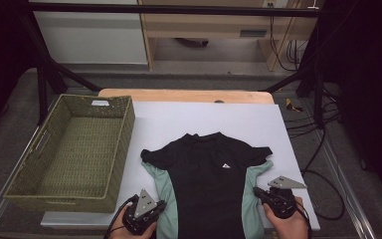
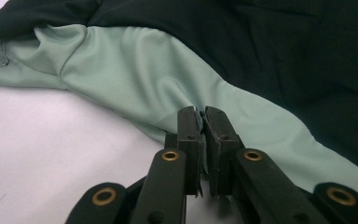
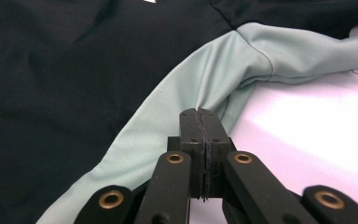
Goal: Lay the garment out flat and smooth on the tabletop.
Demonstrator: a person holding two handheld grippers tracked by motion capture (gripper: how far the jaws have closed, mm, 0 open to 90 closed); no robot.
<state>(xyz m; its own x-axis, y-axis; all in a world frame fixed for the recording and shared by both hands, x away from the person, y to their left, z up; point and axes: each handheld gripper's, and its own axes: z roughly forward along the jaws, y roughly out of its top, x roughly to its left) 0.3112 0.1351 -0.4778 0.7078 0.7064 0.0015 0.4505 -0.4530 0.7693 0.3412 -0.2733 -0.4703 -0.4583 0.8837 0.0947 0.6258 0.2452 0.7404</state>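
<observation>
On the bench [image 1: 288, 149], a black shirt [image 1: 209, 184] with pale green side panels is lying flat and face up on the white sheet, collar pointing away from the person and the hem reaching toward the near edge. Beside it, at the left, a woven basket [image 1: 124, 144] is sitting empty, its wall just beside the shirt's sleeve. Both hands are working at the shirt's lower sides. The left gripper [image 2: 199, 114] is pinching the green panel at the shirt's left edge, its jaws nearly together with a fold of fabric between them. The right gripper [image 3: 199, 113] is doing the same at the right edge, jaws pressed tight on a raised pleat of green cloth. Judging by this, the work is sitting at its start: the shirt is spread out and gripped on both sides, but no fold is showing yet, and folding it and moving it into the basket is probably remaining.
</observation>
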